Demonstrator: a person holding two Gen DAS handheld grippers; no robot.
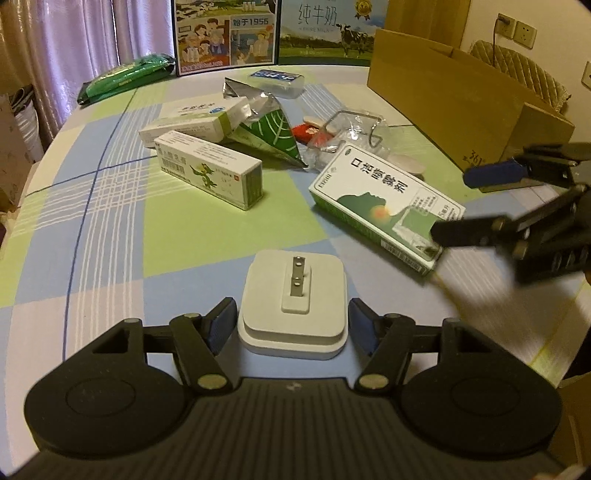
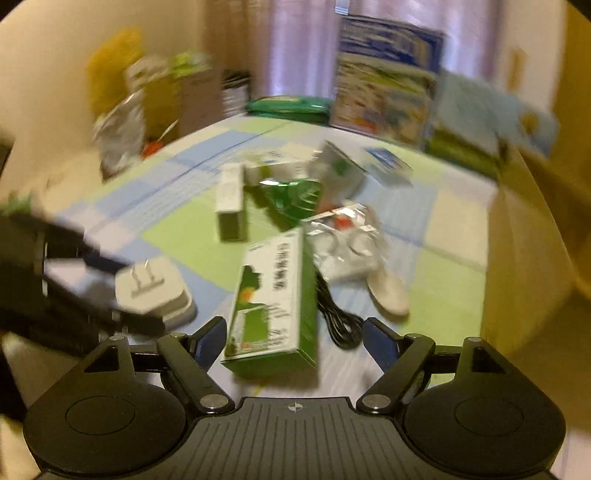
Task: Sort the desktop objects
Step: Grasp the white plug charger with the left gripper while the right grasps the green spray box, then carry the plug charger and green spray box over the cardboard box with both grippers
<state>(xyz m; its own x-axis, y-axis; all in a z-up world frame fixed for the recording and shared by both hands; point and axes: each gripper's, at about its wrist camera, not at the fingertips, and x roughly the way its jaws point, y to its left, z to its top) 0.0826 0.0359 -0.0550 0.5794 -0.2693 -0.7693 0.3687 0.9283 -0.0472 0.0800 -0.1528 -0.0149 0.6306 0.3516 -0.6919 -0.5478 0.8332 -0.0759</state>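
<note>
A white plug-in charger (image 1: pixel 293 306), prongs up, rests on the checked tablecloth between the fingers of my left gripper (image 1: pixel 293 325). The gripper is open, each blue pad a small gap from the charger's sides. To the right lies a flat green and white medicine box (image 1: pixel 384 203). My right gripper (image 1: pixel 469 203) is open around its near end. In the blurred right wrist view the same medicine box (image 2: pixel 273 295) sits between the spread fingers of the right gripper (image 2: pixel 295 345), nearer the left pad. The left gripper (image 2: pixel 129 295) brackets the charger (image 2: pixel 151 291) at the left.
Two ointment boxes (image 1: pixel 210 170), a green foil bag (image 1: pixel 273 136), clear plastic wrapping (image 1: pixel 354 129) and a small blue-labelled box (image 1: pixel 275 79) clutter the table's middle. An open cardboard box (image 1: pixel 461 110) stands on the right and milk cartons (image 1: pixel 225 33) at the back. A black cable (image 2: pixel 336 317) lies beside the medicine box.
</note>
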